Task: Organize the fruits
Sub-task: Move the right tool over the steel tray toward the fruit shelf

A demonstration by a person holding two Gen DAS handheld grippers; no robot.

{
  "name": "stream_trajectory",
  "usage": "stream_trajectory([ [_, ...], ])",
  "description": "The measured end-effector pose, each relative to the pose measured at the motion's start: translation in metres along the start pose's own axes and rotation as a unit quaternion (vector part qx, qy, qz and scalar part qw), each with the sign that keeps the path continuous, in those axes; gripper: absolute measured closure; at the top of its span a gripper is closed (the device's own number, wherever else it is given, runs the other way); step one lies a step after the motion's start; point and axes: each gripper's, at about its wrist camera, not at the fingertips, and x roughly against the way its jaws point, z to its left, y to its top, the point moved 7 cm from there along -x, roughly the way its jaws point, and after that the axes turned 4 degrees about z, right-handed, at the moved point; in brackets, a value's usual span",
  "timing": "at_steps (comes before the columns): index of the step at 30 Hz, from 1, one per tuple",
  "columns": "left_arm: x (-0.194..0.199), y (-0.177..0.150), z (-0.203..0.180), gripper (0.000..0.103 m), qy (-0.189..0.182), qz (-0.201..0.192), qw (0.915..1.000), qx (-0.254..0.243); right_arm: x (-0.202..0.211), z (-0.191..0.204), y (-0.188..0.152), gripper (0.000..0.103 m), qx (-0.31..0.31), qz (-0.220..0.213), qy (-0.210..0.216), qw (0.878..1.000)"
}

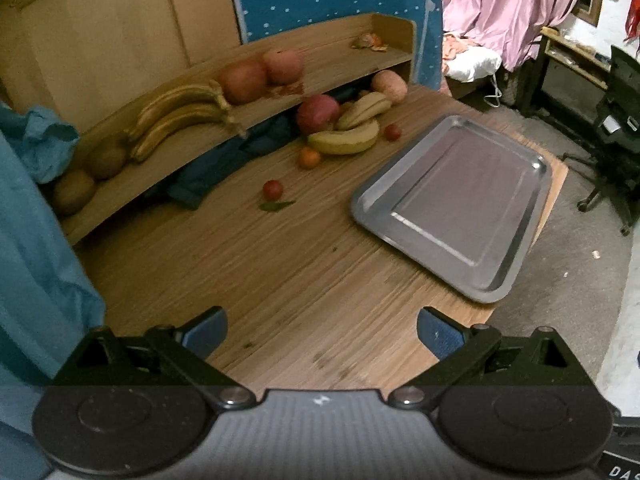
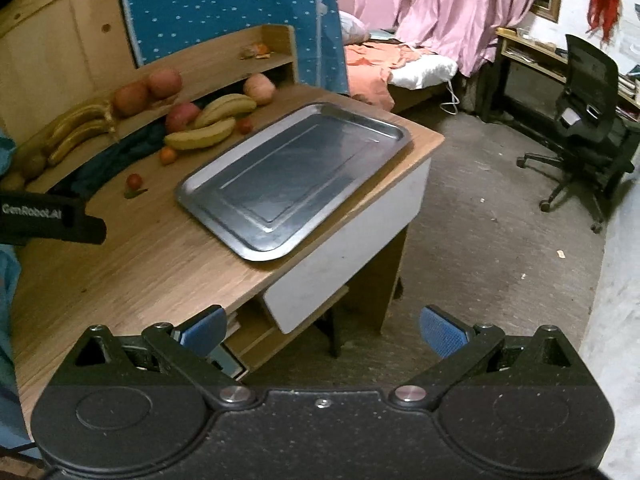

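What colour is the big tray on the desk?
Shiny silver-grey metal; the tray shows best in the right wrist view.

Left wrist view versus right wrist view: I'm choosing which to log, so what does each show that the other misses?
Only the left wrist view shows the open left gripper over the desk. Only the right wrist view shows the open right gripper beyond the desk's edge, the drawer front and the red hanging ornament. Both show the empty tray, bananas, shelf apples and office chair.
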Motion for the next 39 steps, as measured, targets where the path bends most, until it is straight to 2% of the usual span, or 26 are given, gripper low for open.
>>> stream_trajectory([
  [8, -0.008, 0.032, 0.005, 0.0, 0.001, -0.017, 0.9996, 0.022, -0.017, -0.005, 0.039, 0.001, 0.004, -0.005, -0.007, 1.0],
  [13, -0.027, 0.059, 0.017, 0.0, 0.0, -0.041, 0.9988, 0.029, -0.032, 0.0, 0.08, 0.001, 0.023, -0.019, -0.002, 1.0],
  [16, -0.038, 0.077, 0.025, 0.0, 0.0, -0.059, 0.9976, 0.035, -0.043, 0.009, 0.11, 0.001, 0.058, -0.046, -0.004, 0.997],
  [18, -0.05, 0.088, 0.031, 0.0, -0.006, -0.072, 0.9965, 0.043, -0.055, 0.014, 0.127, 0.001, 0.071, -0.045, -0.012, 0.996],
  [22, -0.075, 0.104, 0.048, 0.0, -0.003, -0.062, 0.9953, 0.074, -0.072, 0.033, 0.15, 0.001, 0.106, -0.041, 0.001, 0.993],
  [32, -0.12, 0.102, 0.095, 0.0, 0.034, -0.01, 0.9928, 0.115, -0.104, 0.085, 0.161, 0.001, 0.178, -0.039, 0.094, 0.979],
  [39, -0.146, 0.098, 0.1, 0.0, 0.053, 0.04, 0.9928, 0.099, -0.152, 0.105, 0.184, 0.001, 0.198, 0.017, 0.14, 0.97],
])
